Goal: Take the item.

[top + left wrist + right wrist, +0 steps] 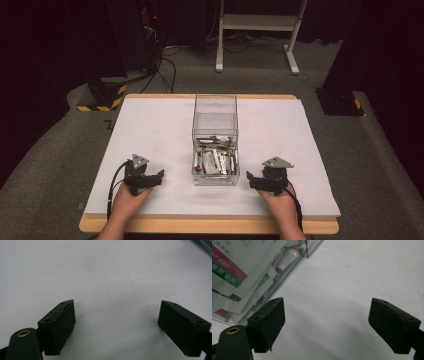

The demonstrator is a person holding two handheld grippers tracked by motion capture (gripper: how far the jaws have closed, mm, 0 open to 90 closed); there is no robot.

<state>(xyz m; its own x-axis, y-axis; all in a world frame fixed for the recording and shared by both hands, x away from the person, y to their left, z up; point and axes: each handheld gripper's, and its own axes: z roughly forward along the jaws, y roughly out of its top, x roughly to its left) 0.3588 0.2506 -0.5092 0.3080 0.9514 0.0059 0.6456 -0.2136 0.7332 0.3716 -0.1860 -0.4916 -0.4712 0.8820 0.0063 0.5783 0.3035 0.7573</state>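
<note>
A: Looking down on the bench (150,125); seeing a clear box (215,142) standing at the middle, its near half packed with small white sachets (215,161), red and green print on them; far half looking bare.

B: Left gripper (159,176) resting low on the white surface, near and left of the box, well apart from it; jaws spread wide with nothing between them, plain bench showing in the gap in the left gripper view (116,322).

A: Right gripper (251,181) sitting near and right of the box, just beside its near right corner; jaws also spread wide, pinching nothing; sachets pressing against the clear wall (294,265) at the left of the right gripper view.

B: Judging the step: waiting at the start, or pausing between picks; both hands parked low, nothing held, sachets lying inside the box.

A: Probably calling next for lifting one gripper above the rim (215,96), then dipping straight down into the near half; keeping the jaws spread until straddling a single sachet; closing gently, since thin packets tend to slide and to come up in pairs.

B: Possibly steadying the box with the other gripper too; light clear walls likely shifting under a sideways nudge.
</note>
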